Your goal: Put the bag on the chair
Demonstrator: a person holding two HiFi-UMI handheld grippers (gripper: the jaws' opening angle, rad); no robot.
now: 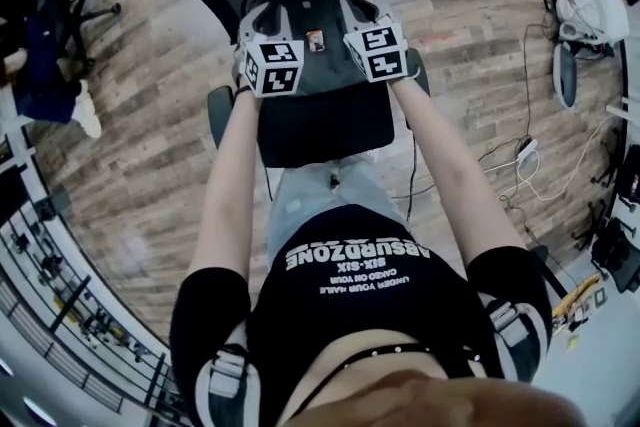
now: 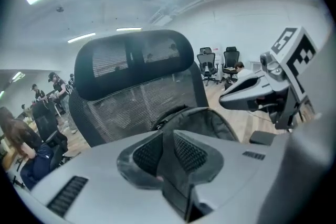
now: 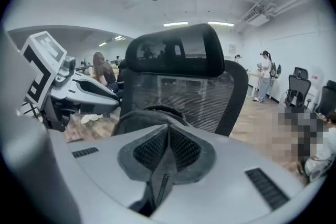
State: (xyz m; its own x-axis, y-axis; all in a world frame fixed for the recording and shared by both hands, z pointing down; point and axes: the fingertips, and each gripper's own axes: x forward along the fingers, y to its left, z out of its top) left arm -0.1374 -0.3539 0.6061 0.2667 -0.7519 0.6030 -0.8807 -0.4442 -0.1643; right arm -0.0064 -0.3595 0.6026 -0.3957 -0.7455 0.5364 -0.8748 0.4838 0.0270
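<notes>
Bag (image 1: 318, 35) sits between both tongs, just ahead of them, over the chair (image 1: 325, 130) seat with the mesh backrest right beyond. Left tongs (image 2: 167, 157) are pinched narrow on a dark fold of the bag's top. Right tongs (image 3: 167, 152) are likewise clamped on fabric beside a zip. Can't tell whether the bag's base touches the seat yet. Both grips are on thin cloth only, so an uneven pull could slip one side and swing the bag. If you release too near the seat's front edge, it likely tips off toward you. Bump the chair and it may shift.
</notes>
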